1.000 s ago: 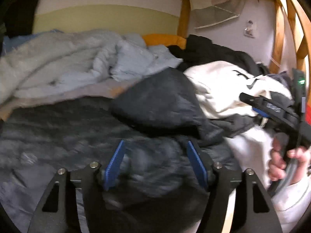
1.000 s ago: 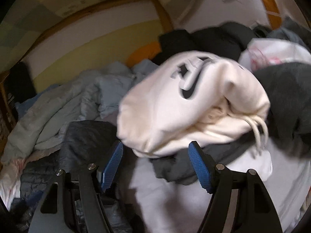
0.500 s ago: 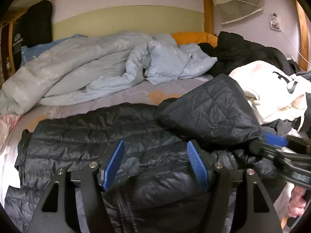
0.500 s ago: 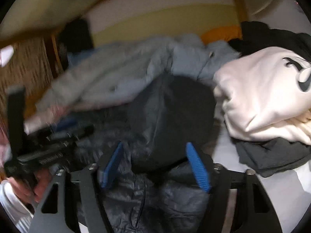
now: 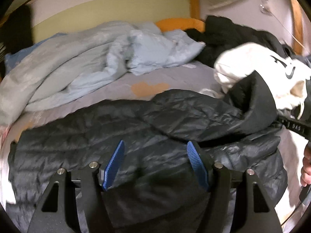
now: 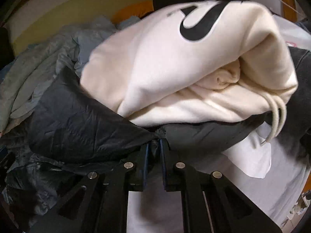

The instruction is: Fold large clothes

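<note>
black quilted puffer jacket (image 5: 136, 128) spread flat on the lilac bedsheet (image 5: 120, 91), right gripper (image 6: 154, 145) pinched tight on its fabric edge, left gripper (image 5: 155, 155) fingers wide apart above it holding nothing, cream hoodie (image 6: 175, 68) just beside, pale blue duvet (image 5: 77, 58) behind

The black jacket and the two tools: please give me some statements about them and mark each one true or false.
1. The right tool is shut on a fold of the black jacket. True.
2. The left tool is shut on the jacket. False: it is open, its blue pads wide apart over the jacket.
3. The white hoodie lies behind the pinched fold in the right view. True.
4. The hoodie has no print. False: a black swoosh logo shows on it.
5. The blue duvet covers the jacket. False: it lies bunched behind the jacket, near the wall.
</note>
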